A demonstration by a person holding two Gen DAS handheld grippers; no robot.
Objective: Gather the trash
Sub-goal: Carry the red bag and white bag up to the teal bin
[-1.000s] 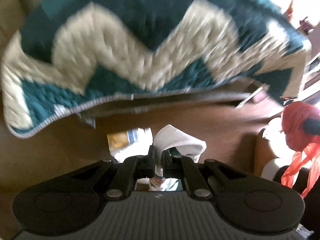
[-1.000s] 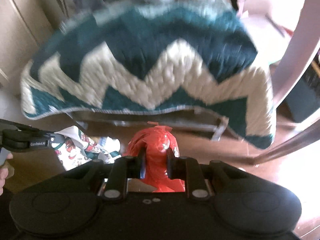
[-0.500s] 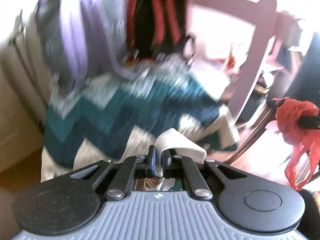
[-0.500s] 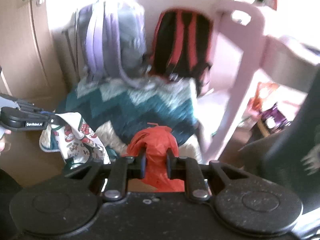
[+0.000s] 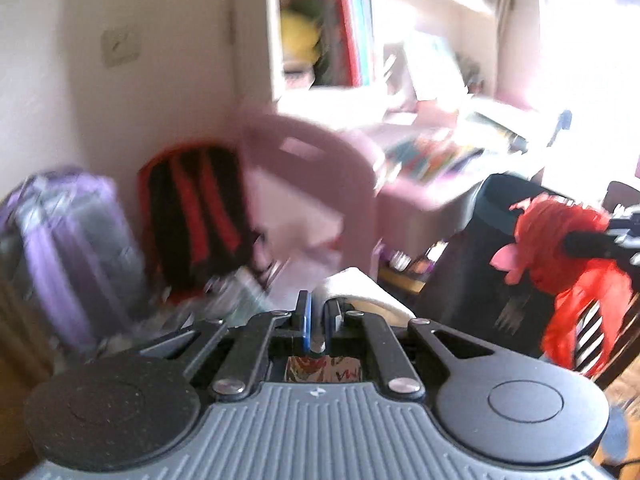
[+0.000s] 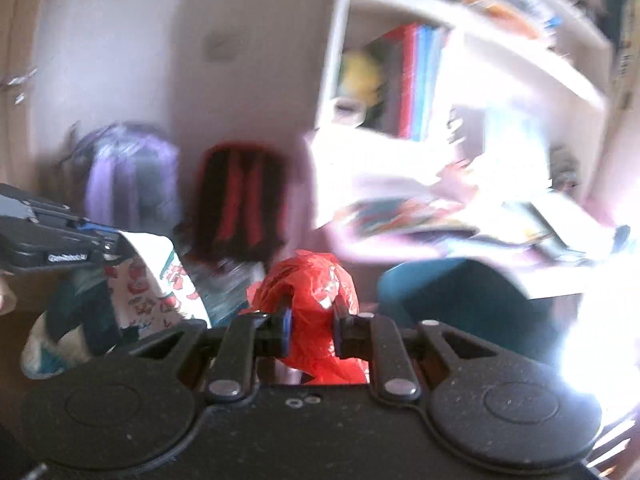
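My left gripper [image 5: 318, 312] is shut on a white printed paper wrapper [image 5: 368, 292]; the wrapper also shows in the right wrist view [image 6: 152, 284], hanging from the left gripper [image 6: 108, 246] at the left edge. My right gripper [image 6: 312, 320] is shut on a crumpled red plastic bag [image 6: 316, 300]; the bag also shows at the far right of the left wrist view [image 5: 560, 240], hanging from the right gripper [image 5: 592, 242]. Both grippers are held up in the air.
A purple backpack [image 6: 128, 176] and a black and red backpack [image 6: 244, 204] stand by the wall. A pink desk [image 5: 320, 184] holds books and papers. A dark chair back [image 6: 452, 300] stands ahead. A white shelf [image 6: 440, 60] holds books.
Both grippers have swung upward, from the zigzag blanket near the floor to the desk and shelf. Each keeps its hold on its trash.
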